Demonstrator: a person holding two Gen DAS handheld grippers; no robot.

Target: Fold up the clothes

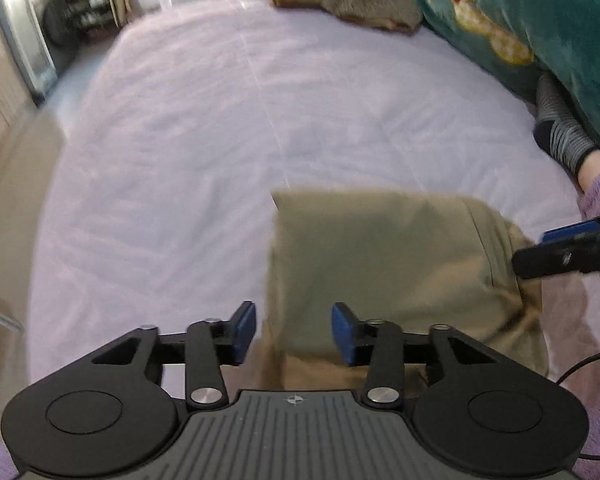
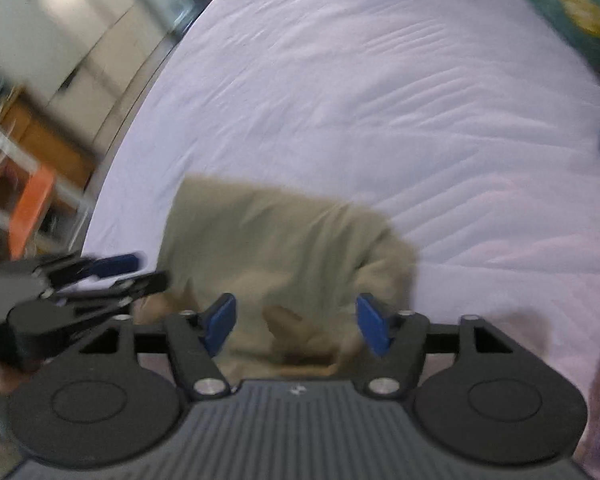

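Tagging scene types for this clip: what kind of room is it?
Most likely a bedroom. A wide bed with a white sheet fills both views, a teal blanket lies at its far edge, and a tan garment is spread on the sheet for folding. Cabinets stand beside the bed.

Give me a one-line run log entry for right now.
step: folding | khaki garment: folded, on white bed sheet | left gripper: open, empty | right gripper: open, empty | motion blur
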